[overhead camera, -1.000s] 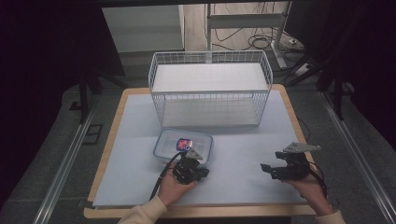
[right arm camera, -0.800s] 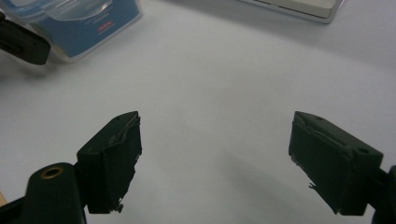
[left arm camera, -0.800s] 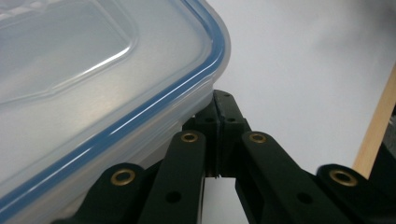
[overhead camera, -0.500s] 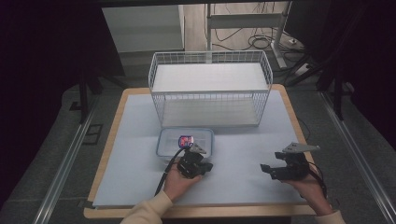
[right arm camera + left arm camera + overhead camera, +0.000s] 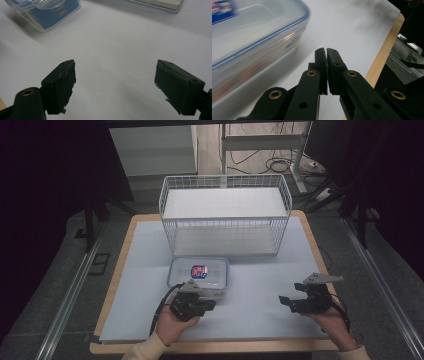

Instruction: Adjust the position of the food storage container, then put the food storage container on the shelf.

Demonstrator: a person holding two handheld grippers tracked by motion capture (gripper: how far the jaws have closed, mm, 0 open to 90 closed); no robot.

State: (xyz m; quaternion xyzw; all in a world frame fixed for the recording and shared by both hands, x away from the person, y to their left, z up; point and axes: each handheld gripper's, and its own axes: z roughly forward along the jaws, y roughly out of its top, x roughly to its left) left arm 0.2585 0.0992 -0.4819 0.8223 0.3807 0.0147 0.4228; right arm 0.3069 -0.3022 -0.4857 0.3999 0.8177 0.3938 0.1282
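Left gripper point(image 5: 207, 306) pinched empty, box point(image 5: 198, 273) at its 12 o'clock, just beside; long axis runs 9-to-3. Right gripper point(image 5: 286, 302) wide open, farther off; box at its 10.

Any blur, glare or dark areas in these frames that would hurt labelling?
High view: table evenly lit, surroundings nearly black, all sharp. Left gripper view: the container is smeared with blur, the shut left gripper sharp. Right gripper view: soft focus, faint shadows under the open right gripper.
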